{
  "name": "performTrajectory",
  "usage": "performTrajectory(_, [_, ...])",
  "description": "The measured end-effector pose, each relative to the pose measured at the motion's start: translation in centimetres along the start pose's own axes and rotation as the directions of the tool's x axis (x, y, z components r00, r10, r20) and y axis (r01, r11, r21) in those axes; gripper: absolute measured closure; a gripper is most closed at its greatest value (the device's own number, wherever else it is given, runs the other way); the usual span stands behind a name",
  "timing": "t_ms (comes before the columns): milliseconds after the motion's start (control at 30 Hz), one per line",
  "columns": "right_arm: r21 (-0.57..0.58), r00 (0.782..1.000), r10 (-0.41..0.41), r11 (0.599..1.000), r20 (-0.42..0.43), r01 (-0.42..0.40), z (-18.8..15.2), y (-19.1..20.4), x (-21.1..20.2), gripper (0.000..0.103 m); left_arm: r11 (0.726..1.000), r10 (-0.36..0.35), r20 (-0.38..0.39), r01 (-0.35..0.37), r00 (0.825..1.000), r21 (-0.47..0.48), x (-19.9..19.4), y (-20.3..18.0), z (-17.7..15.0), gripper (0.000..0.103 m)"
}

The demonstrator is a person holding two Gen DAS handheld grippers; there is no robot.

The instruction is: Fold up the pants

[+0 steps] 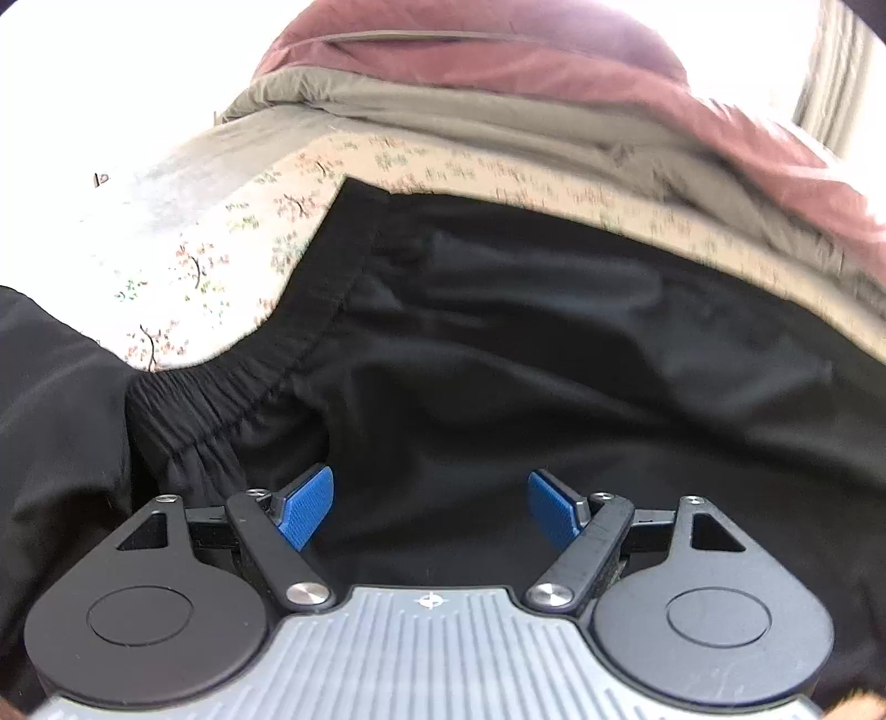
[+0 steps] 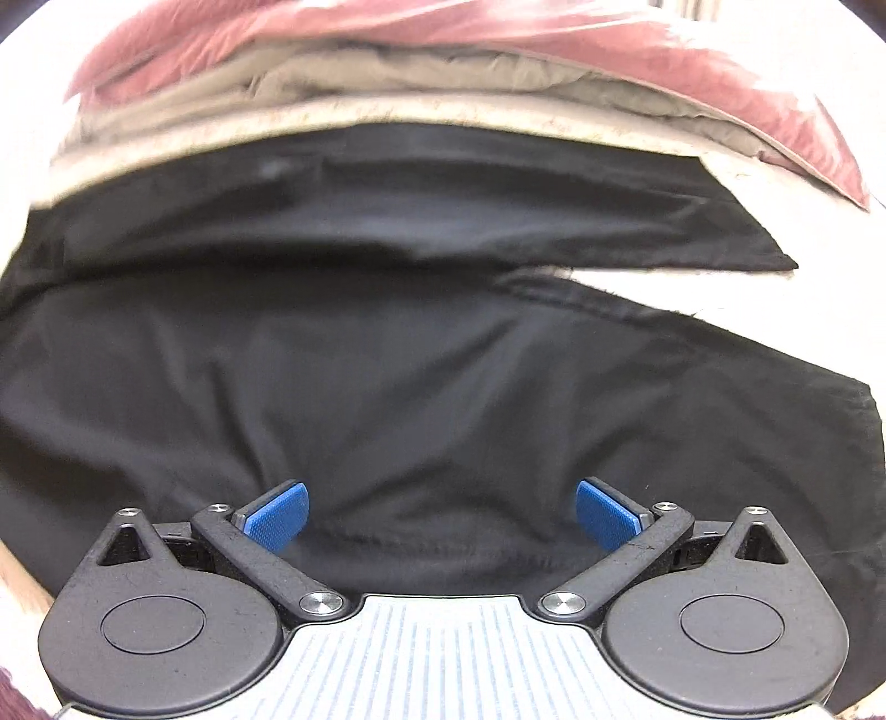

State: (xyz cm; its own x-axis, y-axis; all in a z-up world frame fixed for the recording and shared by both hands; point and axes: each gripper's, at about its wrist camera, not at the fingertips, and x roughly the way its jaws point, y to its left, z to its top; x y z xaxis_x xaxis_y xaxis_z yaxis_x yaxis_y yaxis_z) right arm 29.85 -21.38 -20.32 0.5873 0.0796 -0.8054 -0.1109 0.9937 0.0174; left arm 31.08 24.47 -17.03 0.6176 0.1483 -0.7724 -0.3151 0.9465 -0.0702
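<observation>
Black pants [image 1: 526, 343] lie spread on a floral bedsheet [image 1: 221, 260]. In the left wrist view their gathered elastic waistband [image 1: 221, 399] bunches at the left. My left gripper [image 1: 431, 498] hovers just over the cloth by the waistband, open, with its blue pads [image 1: 302, 509] wide apart and nothing between them. In the right wrist view the pants [image 2: 387, 360] show two legs, whose ends [image 2: 775, 354] split apart at the right. My right gripper [image 2: 440, 512] is open over the nearer leg, and nothing sits between its blue pads [image 2: 606, 512].
A folded olive blanket [image 1: 443, 105] and a maroon quilt [image 1: 554, 61] lie stacked on the bed behind the pants. The same olive blanket [image 2: 387, 72] and maroon quilt [image 2: 554, 39] fill the top of the right wrist view. More sheet [image 2: 819, 293] shows at the right.
</observation>
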Motion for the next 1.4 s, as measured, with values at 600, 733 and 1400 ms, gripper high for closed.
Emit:
performTrajectory(600, [0.316, 0.993, -0.088, 0.947, 0.075, 0.060, 3.6, -8.0, 0.3, 0.000, 0.921, 0.038, 0.042, -0.019, 0.998, -0.389, 3.1, 8.9, 5.7, 0.008])
performTrajectory(733, [0.347, 0.992, -0.107, 0.934, 0.060, 0.080, 4.3, -8.8, 1.6, 0.000, 0.923, 0.046, 0.009, -0.039, 0.999, -0.383, 4.9, 8.4, 7.6, 0.008])
performTrajectory(1400, [0.583, 0.984, -0.175, 0.802, 0.022, 0.129, 5.9, -18.2, 4.7, 0.000, 0.982, 0.178, -0.043, -0.181, 0.983, -0.060, 16.8, 2.6, 16.7, 0.038])
